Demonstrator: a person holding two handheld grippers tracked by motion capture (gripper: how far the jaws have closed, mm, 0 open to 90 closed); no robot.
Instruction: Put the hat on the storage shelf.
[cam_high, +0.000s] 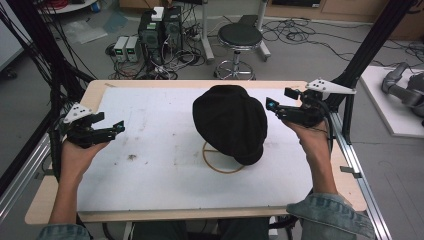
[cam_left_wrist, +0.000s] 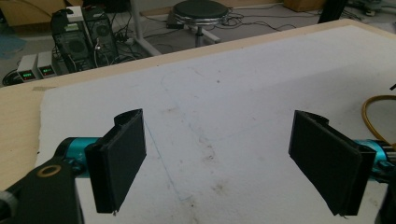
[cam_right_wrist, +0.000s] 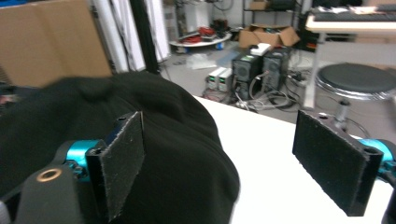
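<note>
The black hat (cam_high: 231, 122) sits in the middle of the white table (cam_high: 150, 165), on a yellow ring (cam_high: 215, 164), so the wide-open, empty right gripper (cam_high: 280, 102) should slide in low and pinch its edge softly, while the wide-open, empty left gripper (cam_high: 107, 127) waits far away.

A black cap (cam_high: 231, 121) is lying on the white tabletop, right of the middle, well inside the far half of the surface. It is made of soft dark cloth and is being shown crown up, its rounded top domed and faintly creased, with a small button at the summit visible in the right gripper view (cam_right_wrist: 140, 140). Its narrower end is pointing toward the near edge, and there it is resting over part of a thin yellowish ring (cam_high: 220, 162), whose near arc is being left uncovered.
</note>
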